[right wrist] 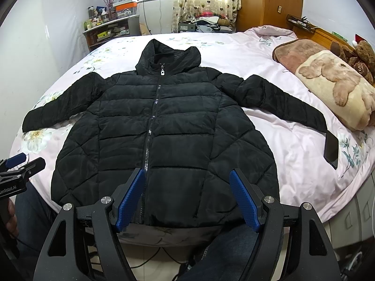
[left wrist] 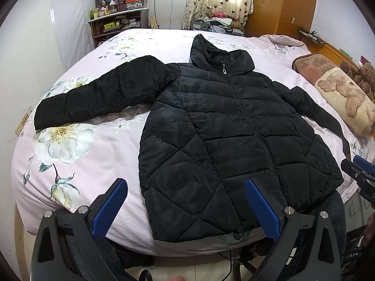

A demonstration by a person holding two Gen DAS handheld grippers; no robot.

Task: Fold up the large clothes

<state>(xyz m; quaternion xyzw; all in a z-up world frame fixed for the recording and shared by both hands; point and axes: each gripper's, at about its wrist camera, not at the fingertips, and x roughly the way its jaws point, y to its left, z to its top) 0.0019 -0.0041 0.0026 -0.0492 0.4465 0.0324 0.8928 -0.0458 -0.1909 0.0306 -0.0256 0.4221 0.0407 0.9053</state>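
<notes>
**Reader:** Nearest the cameras, what is there?

**Describer:** Closest in, both claws hang over the near edge of the bed [right wrist: 293, 171]. The left gripper [left wrist: 186, 207] has its blue pads spread wide and holds nothing; the jacket's hem corner shows between them. The right gripper [right wrist: 187, 197] is likewise spread and empty, hovering at the hem just to the right of the zipper [right wrist: 150, 135]. Neither appears to touch the cloth.

**Reader:** And the garment?

**Describer:** A black quilted jacket [right wrist: 164, 126] lies face up and zipped on the pink floral bedding, hem toward the person, hood [right wrist: 168, 53] pointing away. Its left sleeve [left wrist: 98, 93] angles out over the flowers; its right sleeve [right wrist: 281, 100] reaches toward a dark phone [right wrist: 331, 148] lying at the cuff.

**Reader:** Farther back?

**Describer:** A rolled bear-print blanket [right wrist: 332, 86] and a brown teddy bear [right wrist: 363, 56] sit by the headboard. Beyond the bed stand cluttered shelves [right wrist: 105, 30], a curtained window and a wooden wardrobe [right wrist: 264, 2].

**Reader:** How should folding begin?

**Describer:** Nothing seems folded yet. A sensible start, judging from the layout, is bringing each sleeve across the chest. The padding is puffy and slick, so each claw should bite a full thickness near the cuff, lift just clear of the bedding, and lay the sleeve flat. The phone sits close enough to be dragged.
</notes>
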